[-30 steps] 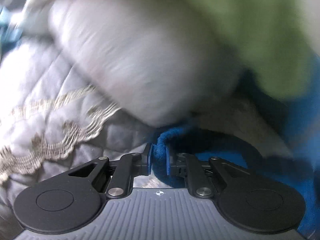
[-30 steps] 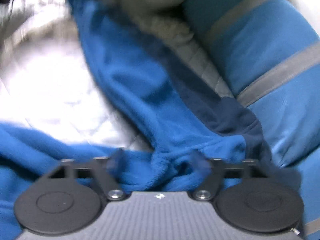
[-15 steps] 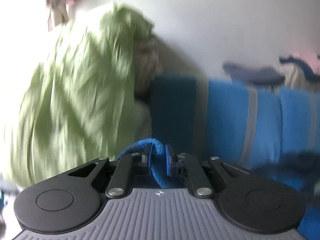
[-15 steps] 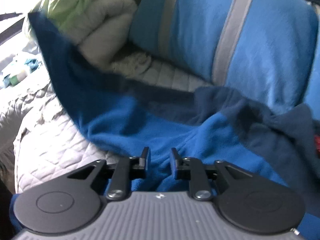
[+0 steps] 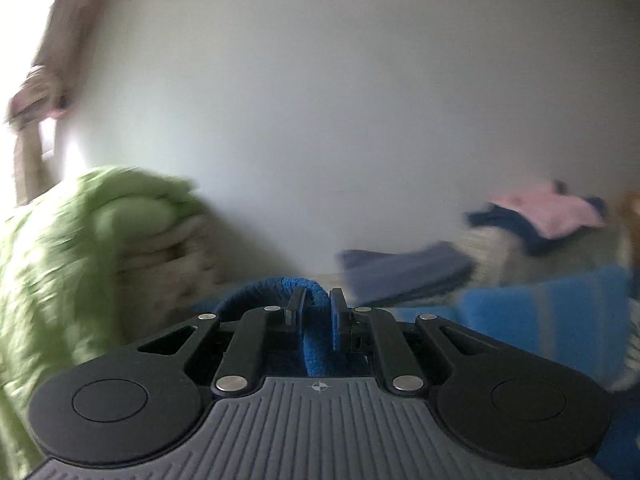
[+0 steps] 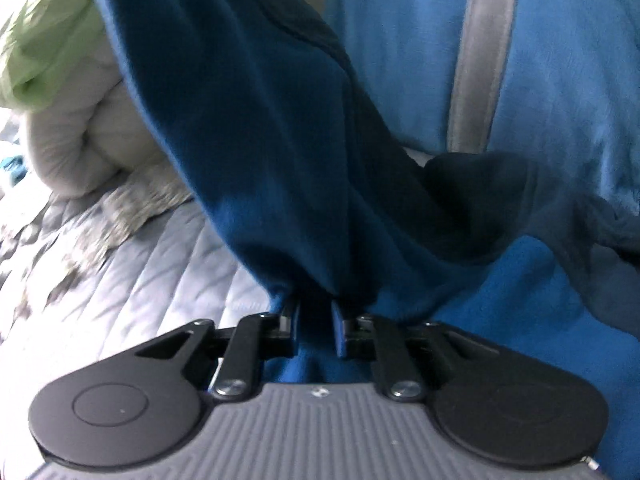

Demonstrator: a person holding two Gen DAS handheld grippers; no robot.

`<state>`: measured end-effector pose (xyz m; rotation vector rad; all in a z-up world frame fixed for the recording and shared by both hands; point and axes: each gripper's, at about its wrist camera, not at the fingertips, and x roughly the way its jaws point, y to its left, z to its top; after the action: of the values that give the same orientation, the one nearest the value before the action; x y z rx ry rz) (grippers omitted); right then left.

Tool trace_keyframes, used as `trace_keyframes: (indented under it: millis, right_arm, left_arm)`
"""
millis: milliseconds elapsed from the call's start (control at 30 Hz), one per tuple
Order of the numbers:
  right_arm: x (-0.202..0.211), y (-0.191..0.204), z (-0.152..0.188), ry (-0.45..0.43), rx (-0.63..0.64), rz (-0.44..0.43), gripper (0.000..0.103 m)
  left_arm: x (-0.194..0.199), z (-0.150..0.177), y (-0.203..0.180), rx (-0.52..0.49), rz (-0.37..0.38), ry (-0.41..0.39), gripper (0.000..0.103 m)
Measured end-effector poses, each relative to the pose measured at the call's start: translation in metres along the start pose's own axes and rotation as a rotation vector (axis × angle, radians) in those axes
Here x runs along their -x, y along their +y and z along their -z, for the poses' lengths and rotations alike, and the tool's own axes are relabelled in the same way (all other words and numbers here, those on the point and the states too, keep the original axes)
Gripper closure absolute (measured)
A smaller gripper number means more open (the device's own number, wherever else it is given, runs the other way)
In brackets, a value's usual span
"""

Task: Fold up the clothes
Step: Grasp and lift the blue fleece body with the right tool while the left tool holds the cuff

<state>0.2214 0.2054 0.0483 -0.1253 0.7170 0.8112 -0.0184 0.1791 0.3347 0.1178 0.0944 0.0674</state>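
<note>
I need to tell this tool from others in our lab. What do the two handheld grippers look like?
Both look identical. The left gripper and right gripper each have a grey ribbed body with a small crosshair mark, two round black discs, black linkage arms with silver rivets, and slim fingers with blue-faced pads. No cables or sleeves show.

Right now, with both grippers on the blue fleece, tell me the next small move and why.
Probably draw the two grippers apart to spread the blue fleece. The left gripper pinches one edge, the right gripper has bunched cloth between its fingers, and the fabric between hangs creased above the quilted cover.

Fleece garment (image 6: 256, 128) over quilt (image 6: 132, 280), pillow (image 6: 560, 60) behind, blanket (image 6: 44, 40) left
</note>
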Motion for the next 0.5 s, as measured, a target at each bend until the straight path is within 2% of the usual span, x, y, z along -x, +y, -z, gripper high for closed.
trace_keyframes:
  millis: [167,267,300,333,400,500]
  right_arm:
    - [-0.006,-0.002,-0.002,0.011,-0.067,0.024,0.071]
    - [0.008,-0.002,-0.003,0.033,-0.088,0.034,0.064]
    - [0.02,-0.002,-0.002,0.043,-0.09,0.034,0.053]
    - [0.034,-0.002,0.0,0.048,-0.092,0.034,0.032]
    - [0.077,-0.005,0.009,0.035,-0.085,0.024,0.003]
    - [0.148,-0.015,0.032,0.019,-0.078,-0.011,0.0]
  left_arm:
    - [0.003,0.0,-0.069,-0.116,0.115,0.024,0.091]
    - [0.003,-0.003,-0.108,-0.183,0.151,0.029,0.091]
    - [0.003,-0.005,-0.121,-0.195,0.167,0.036,0.091]
    - [0.003,-0.005,-0.133,-0.2,0.178,0.043,0.091]
    - [0.002,-0.004,-0.156,-0.208,0.2,0.059,0.091]
    - [-0.005,0.007,-0.197,-0.233,0.227,0.083,0.091]
